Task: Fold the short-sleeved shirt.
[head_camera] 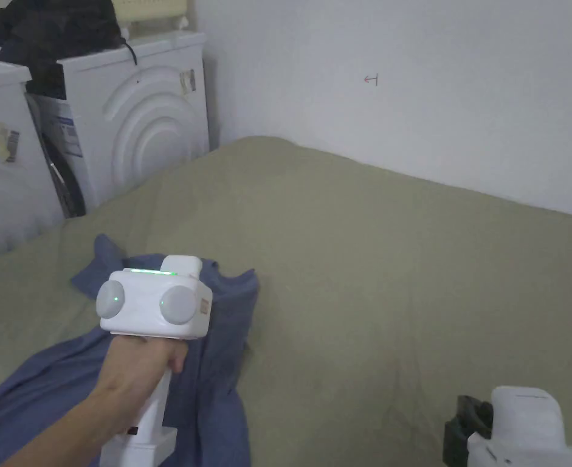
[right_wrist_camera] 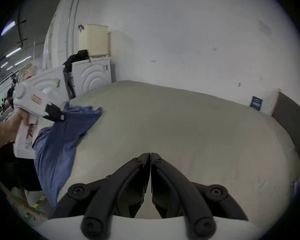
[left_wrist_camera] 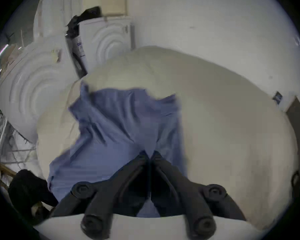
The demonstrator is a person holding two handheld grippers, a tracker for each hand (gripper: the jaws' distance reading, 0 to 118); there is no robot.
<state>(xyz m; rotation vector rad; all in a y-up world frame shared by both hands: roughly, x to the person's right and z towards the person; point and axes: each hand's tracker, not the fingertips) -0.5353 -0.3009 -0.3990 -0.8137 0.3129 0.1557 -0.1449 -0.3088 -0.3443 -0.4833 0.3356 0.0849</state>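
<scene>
A blue short-sleeved shirt [head_camera: 220, 365] lies crumpled on the left part of the olive-covered surface [head_camera: 400, 273], and its lower part trails off the near left edge. My left gripper [left_wrist_camera: 150, 155] is shut on a bunch of the shirt's cloth [left_wrist_camera: 119, 122], which pulls into creases toward the jaw tips. In the head view a hand holds its white body [head_camera: 154, 304] over the shirt. From the right gripper view, the left gripper [right_wrist_camera: 58, 116] holds the shirt [right_wrist_camera: 59, 139] lifted a little. My right gripper [right_wrist_camera: 150, 154] is shut with nothing in it, over bare cover at the near right [head_camera: 464, 428].
Two white washing machines [head_camera: 138, 115] stand against the far left edge, with dark clothes [head_camera: 47, 30] on top. A white wall [head_camera: 430, 91] runs along the far side. The olive cover stretches wide to the right of the shirt.
</scene>
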